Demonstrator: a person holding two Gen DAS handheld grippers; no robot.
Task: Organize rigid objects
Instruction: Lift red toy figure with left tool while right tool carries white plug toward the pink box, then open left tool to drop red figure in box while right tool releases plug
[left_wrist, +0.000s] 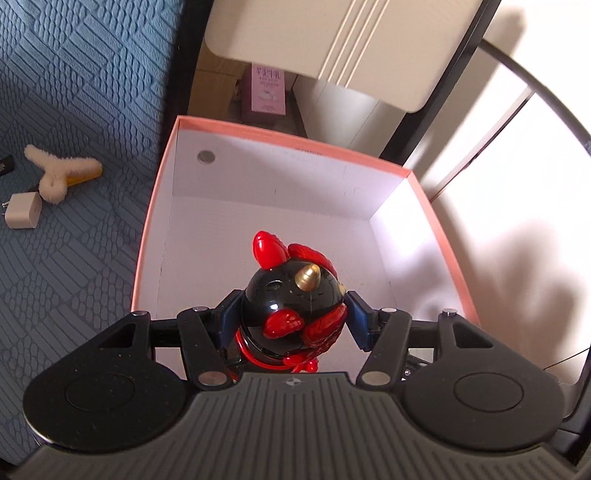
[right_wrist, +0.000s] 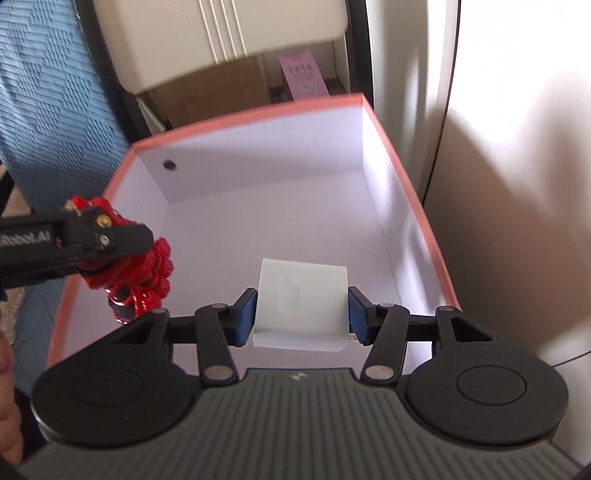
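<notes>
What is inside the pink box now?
The pink box shows only bare white floor and walls. The figurine and white block hang above it, hiding the floor beneath them.

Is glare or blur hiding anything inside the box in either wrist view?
Left wrist view: sun washes out the box's right inner wall; the toy stays sharp. Right wrist view: background motion-smeared, the white block pale against the box floor, edges readable.

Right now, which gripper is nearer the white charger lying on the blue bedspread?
Left. The left gripper hangs over the box's bed-side edge near the charger; the right gripper is farther off.
</notes>
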